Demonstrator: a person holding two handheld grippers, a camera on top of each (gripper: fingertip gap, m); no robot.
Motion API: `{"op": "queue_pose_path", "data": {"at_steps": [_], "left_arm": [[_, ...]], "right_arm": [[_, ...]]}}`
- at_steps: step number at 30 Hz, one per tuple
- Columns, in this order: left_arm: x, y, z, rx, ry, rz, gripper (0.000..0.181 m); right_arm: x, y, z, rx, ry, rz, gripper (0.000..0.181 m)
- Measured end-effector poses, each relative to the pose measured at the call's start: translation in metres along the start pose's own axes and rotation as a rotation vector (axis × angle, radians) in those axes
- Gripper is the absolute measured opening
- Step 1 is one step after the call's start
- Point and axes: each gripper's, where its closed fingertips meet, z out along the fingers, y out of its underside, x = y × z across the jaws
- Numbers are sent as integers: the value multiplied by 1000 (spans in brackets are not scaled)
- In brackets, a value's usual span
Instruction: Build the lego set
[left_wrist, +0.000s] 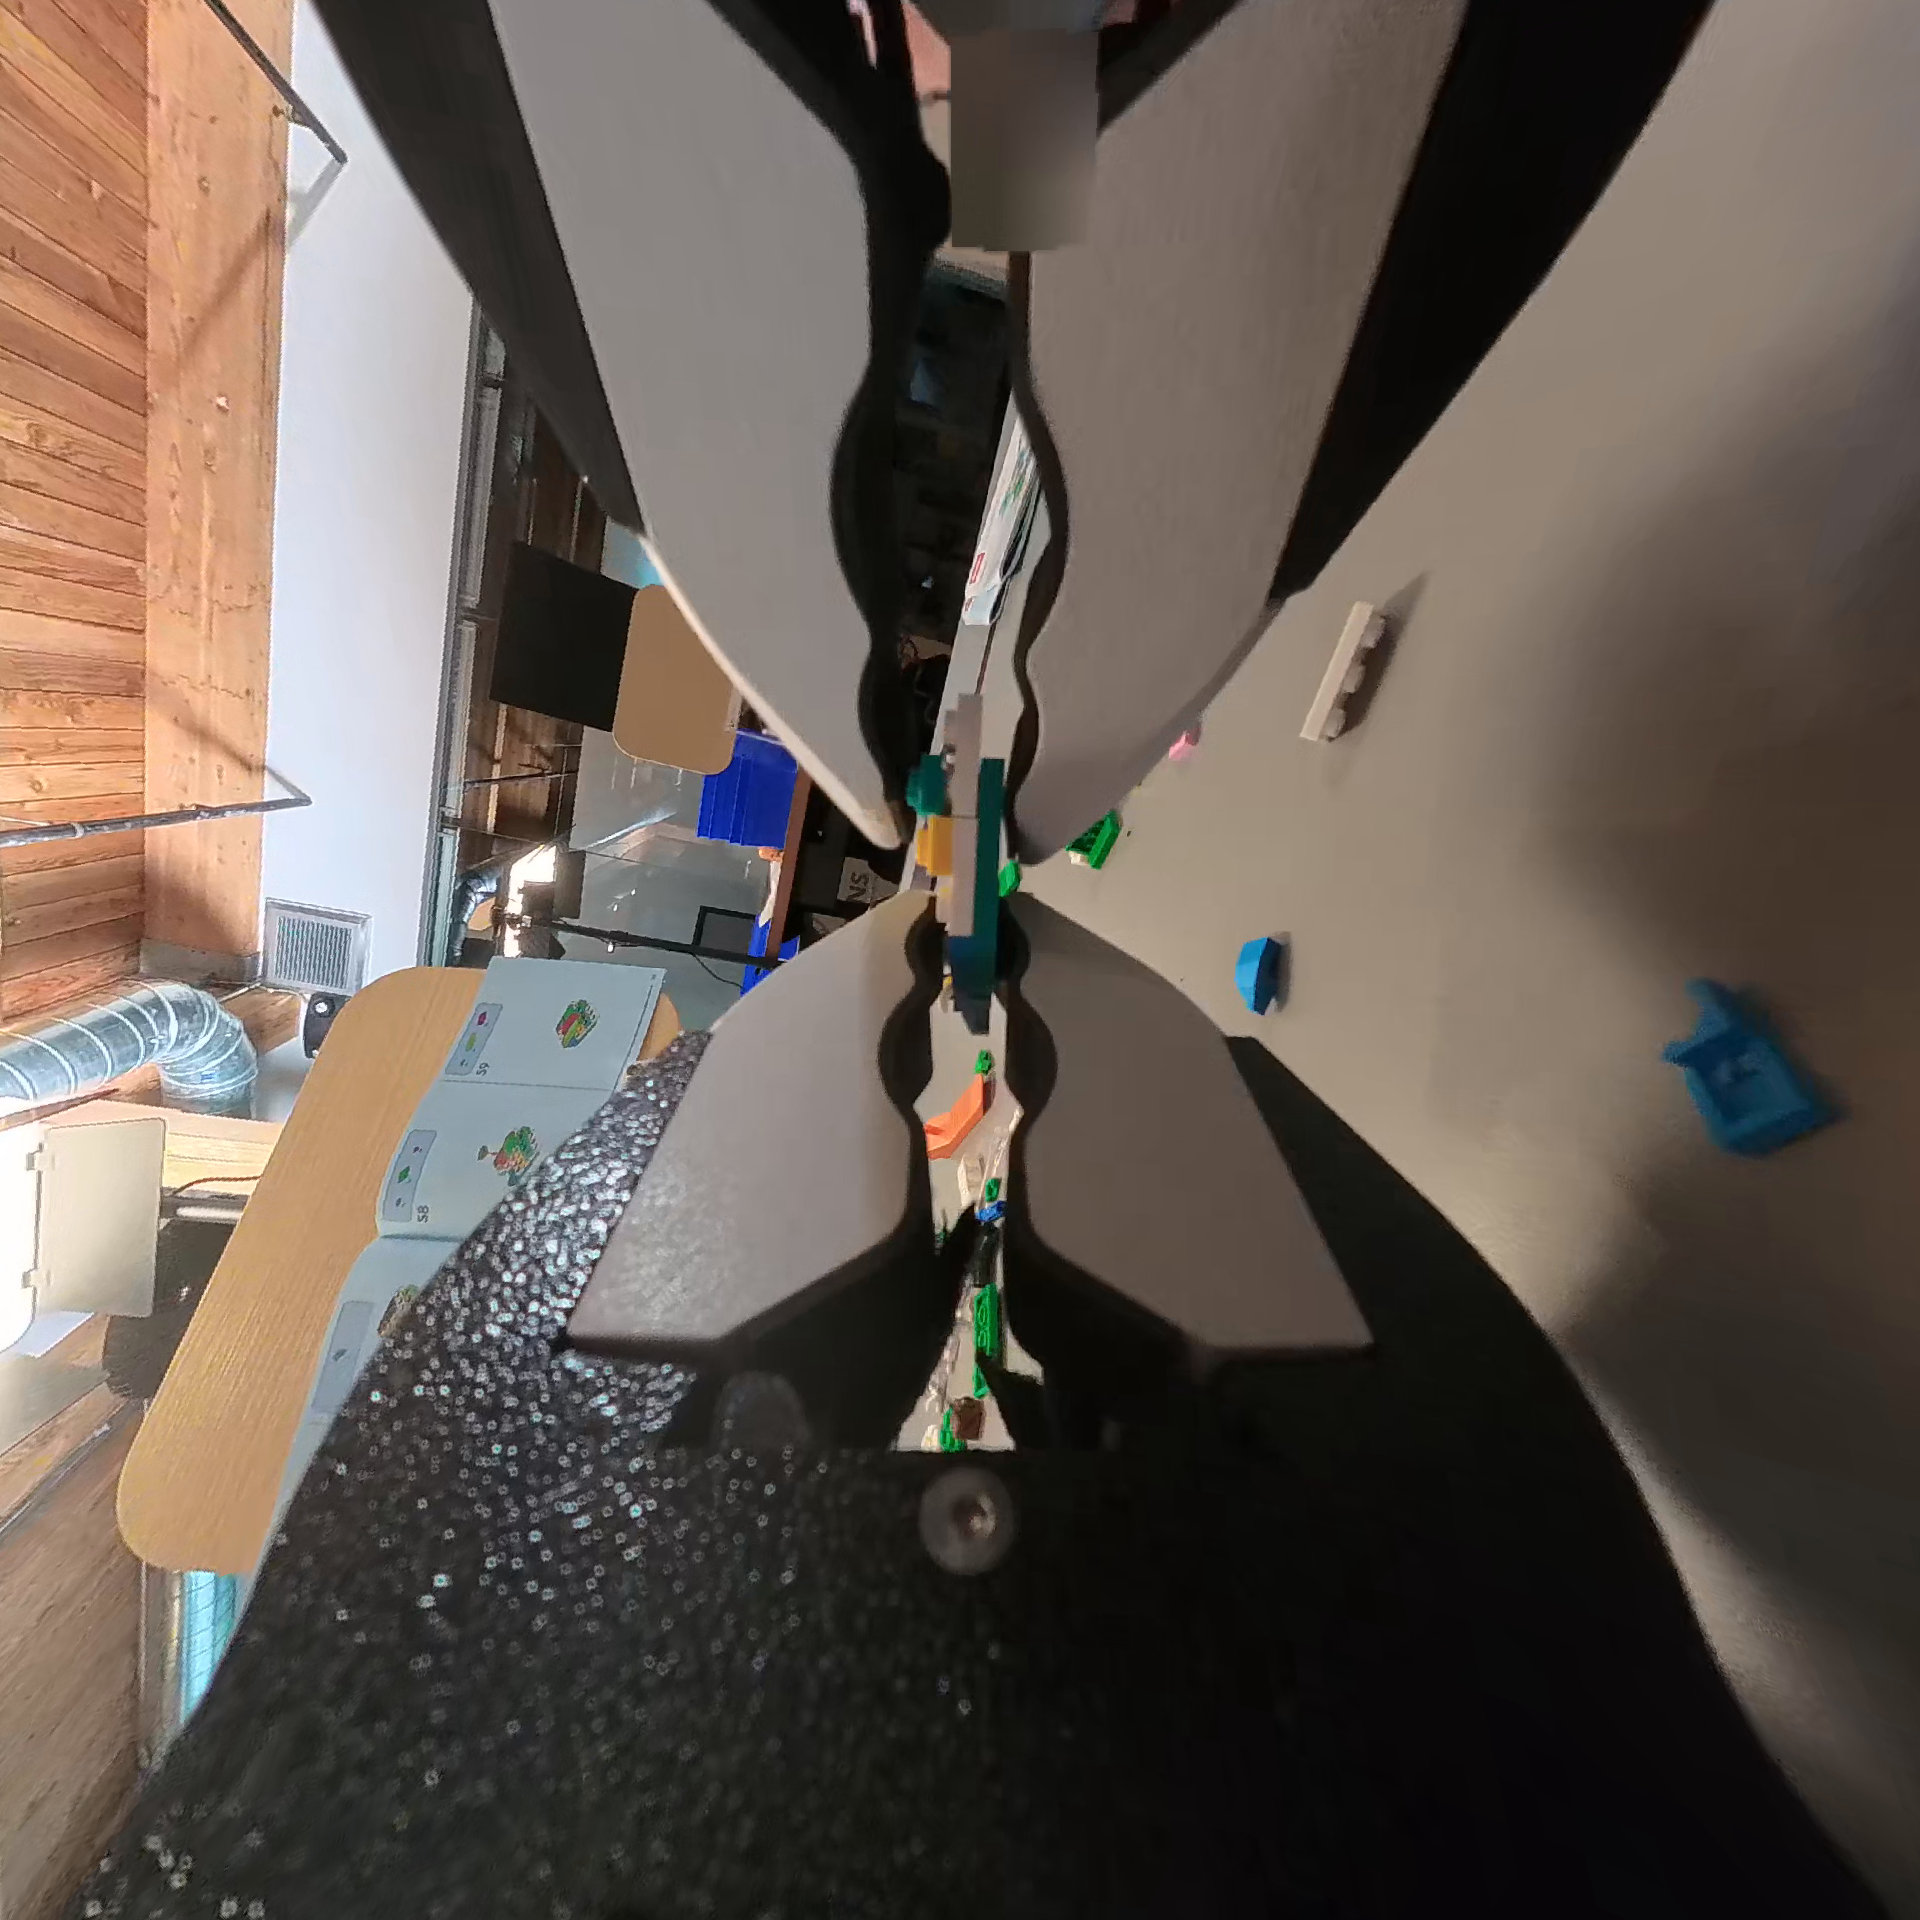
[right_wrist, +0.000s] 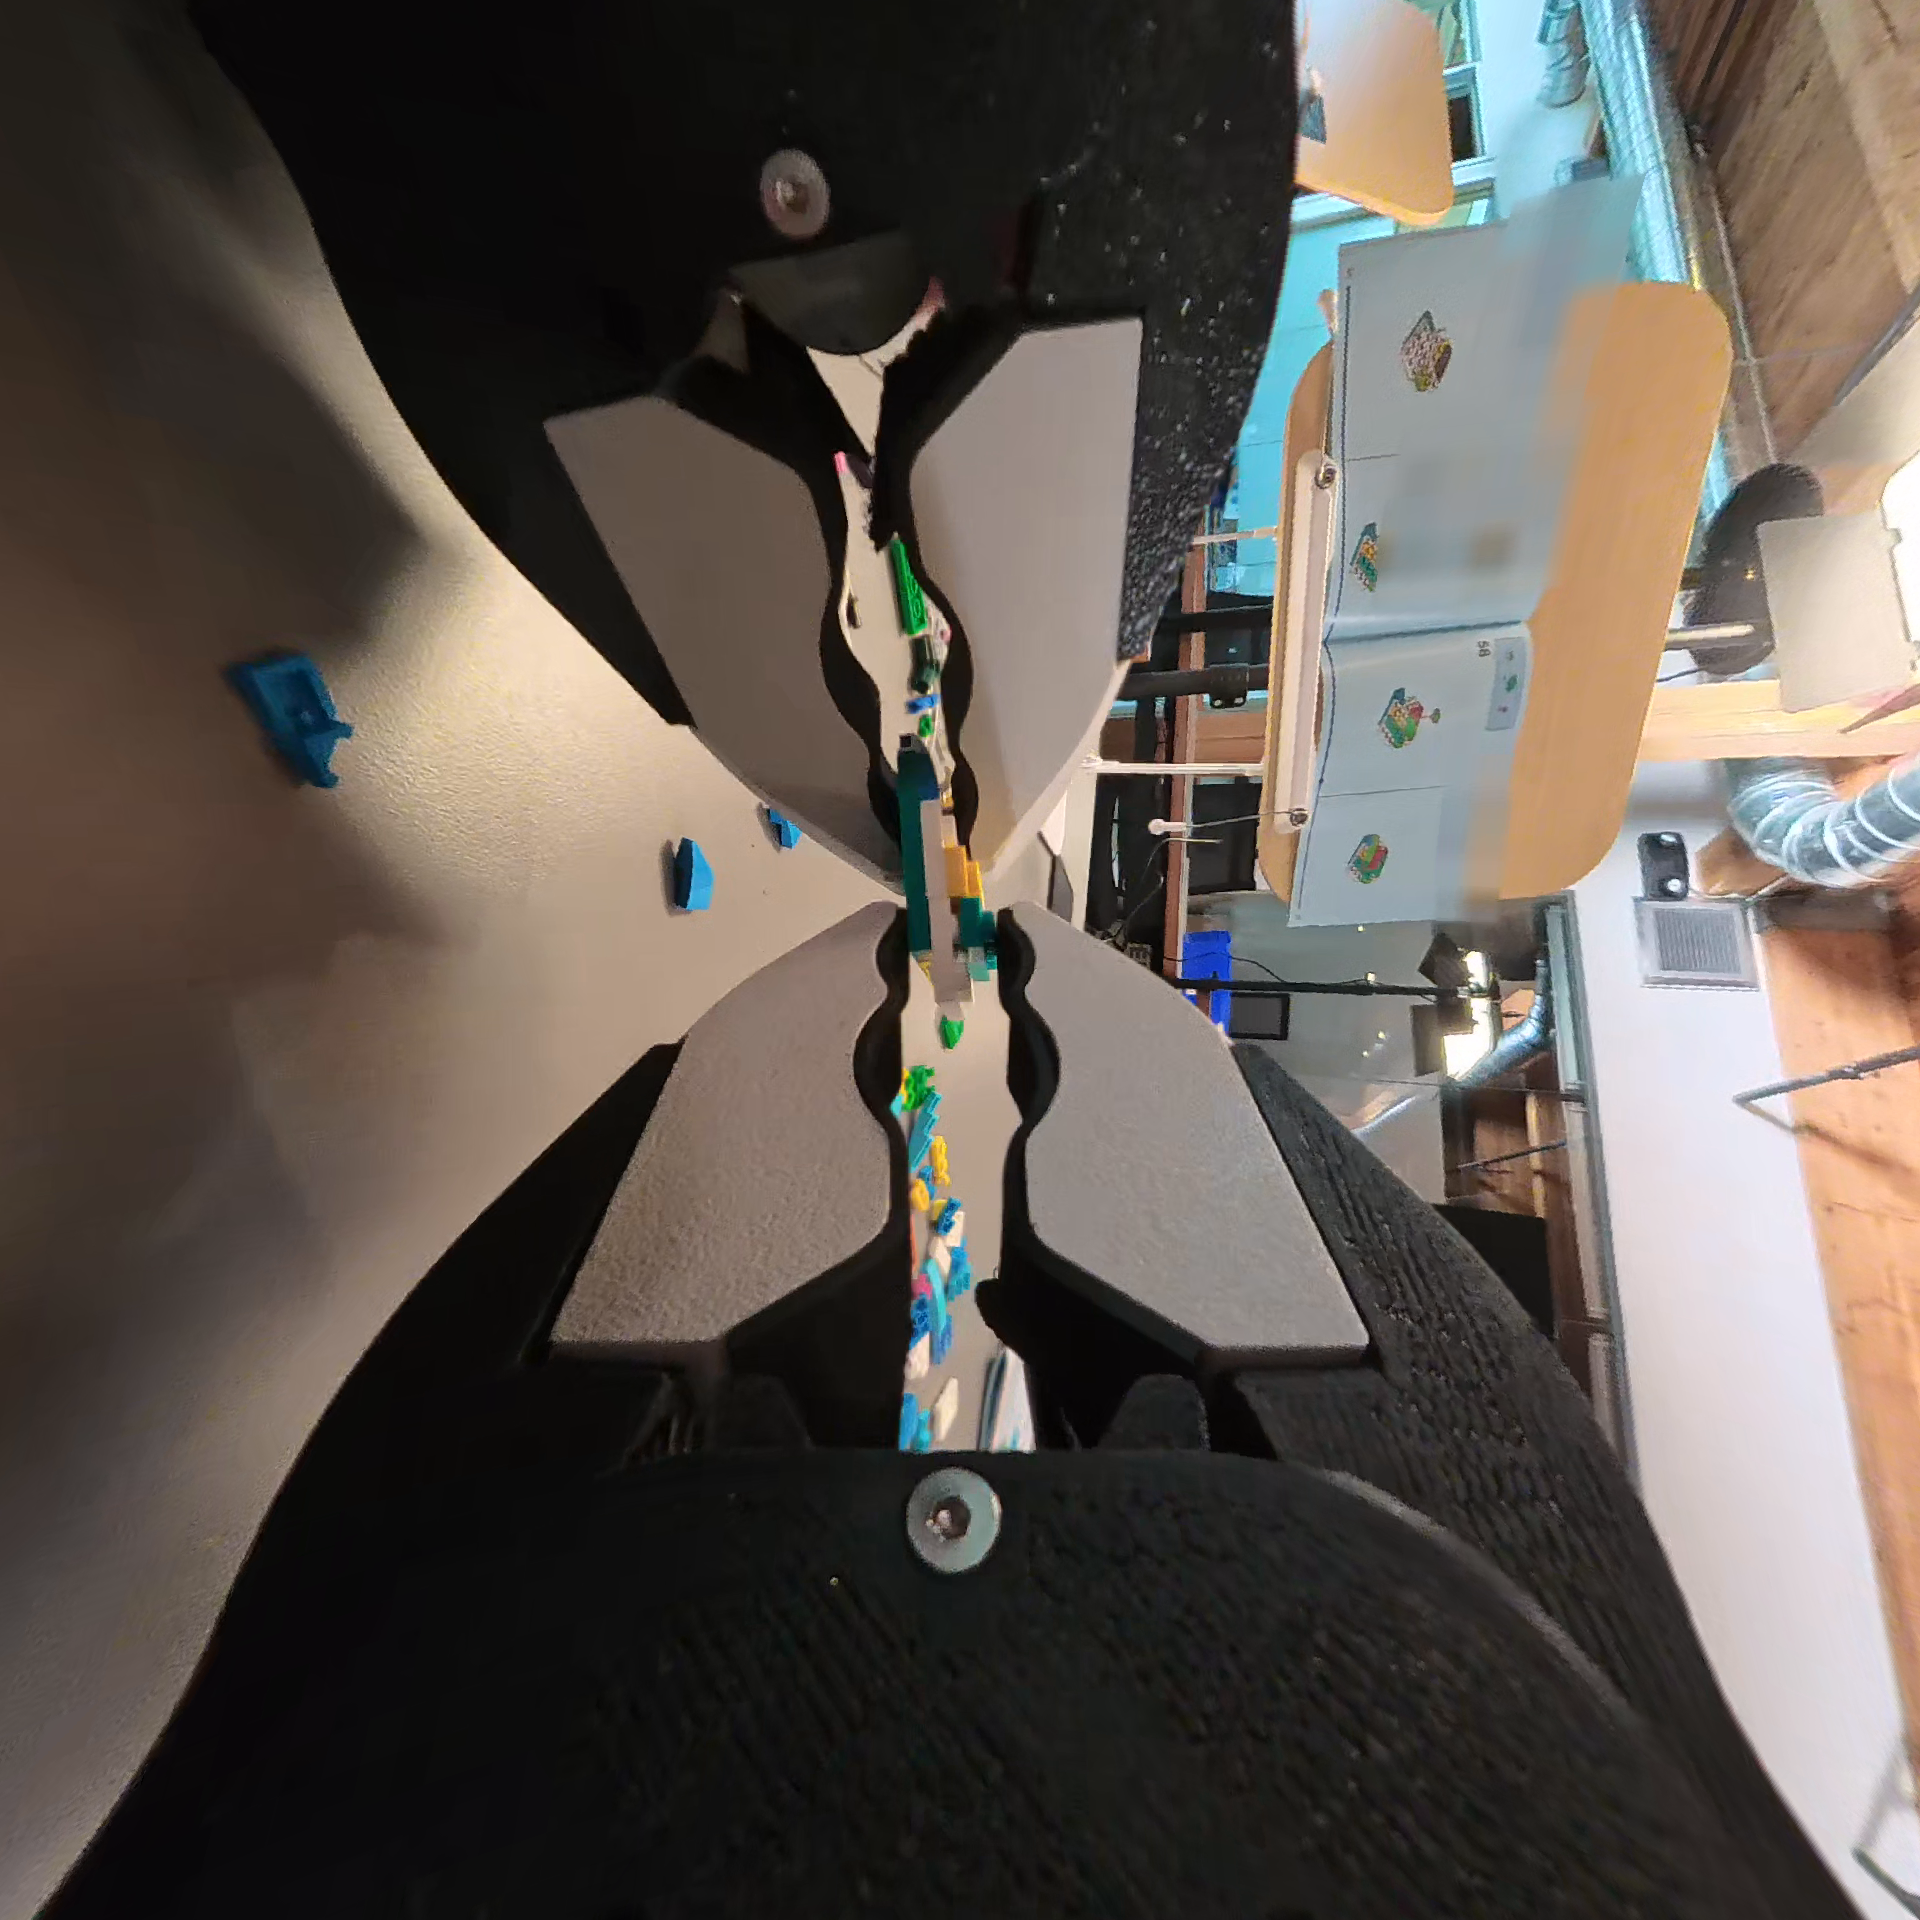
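A small lego assembly (left_wrist: 982, 810), a teal plate with grey and yellow bricks on it, is held edge-on above the grey table (left_wrist: 1558, 831). My left gripper (left_wrist: 968, 920) is shut on one end of it. My right gripper (left_wrist: 956, 831) comes in from the opposite side, tip to tip with the left. In the right wrist view my right gripper (right_wrist: 948, 920) is shut on the assembly (right_wrist: 920, 821), and the left gripper (right_wrist: 930, 847) faces it. How the bricks sit on the plate is partly hidden by the fingers.
Loose on the table are a white plate (left_wrist: 1345, 675), blue pieces (left_wrist: 1745, 1081) (left_wrist: 1262, 971), a green brick (left_wrist: 1096, 836) and an orange piece (left_wrist: 961, 1117). A pile of mixed bricks (right_wrist: 930, 1226) lies beyond. An open instruction booklet (right_wrist: 1423, 644) rests on a wooden stand. The tips of both grippers are at nearly the same place.
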Motion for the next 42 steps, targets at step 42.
{"op": "queue_pose_path", "data": {"at_steps": [42], "left_arm": [[-37, -19, -26, 156, -296, 129, 8]], "right_arm": [[33, 75, -15, 29, 335, 458, 29]]}}
